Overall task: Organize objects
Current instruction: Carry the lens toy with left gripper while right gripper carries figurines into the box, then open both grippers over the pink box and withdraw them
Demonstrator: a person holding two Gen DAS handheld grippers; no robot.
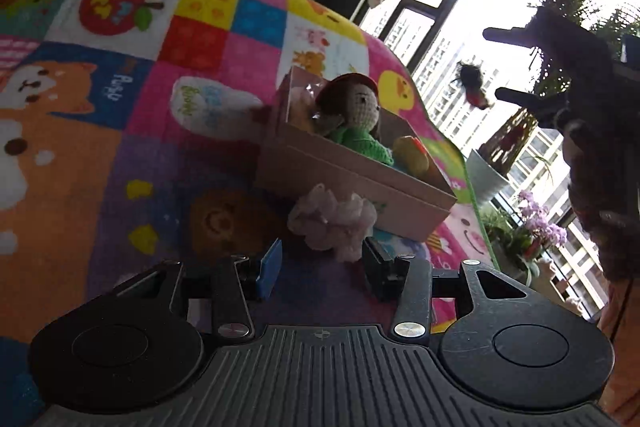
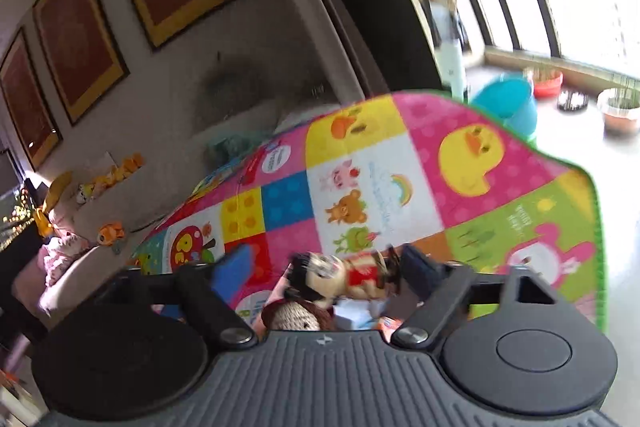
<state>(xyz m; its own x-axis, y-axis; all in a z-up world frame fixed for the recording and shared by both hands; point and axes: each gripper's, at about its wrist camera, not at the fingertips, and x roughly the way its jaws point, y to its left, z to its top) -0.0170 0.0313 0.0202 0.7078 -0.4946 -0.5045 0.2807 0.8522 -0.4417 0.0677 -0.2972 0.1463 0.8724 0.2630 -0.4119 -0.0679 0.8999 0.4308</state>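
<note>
The step in hand is judged to be dropping toys into the open beige cardboard box (image 1: pixel 360 183), which is seen just ahead of the left gripper (image 1: pixel 324 265) on the bright patchwork play mat (image 1: pixel 120 131).

The left gripper's jaws are parted with nothing between them. A pale pink fluffy toy (image 1: pixel 334 223) lies just beyond its tips, against the box wall.

The right gripper (image 2: pixel 328 267) is released. A small black-haired doll in red (image 2: pixel 348 277) is seen between its fingers, apparently free of the pads.

Next, the pink toy would have to be straddled and clenched.

Motion blur hides the small doll's detail, and whether the box lies under it cannot be told.
</note>
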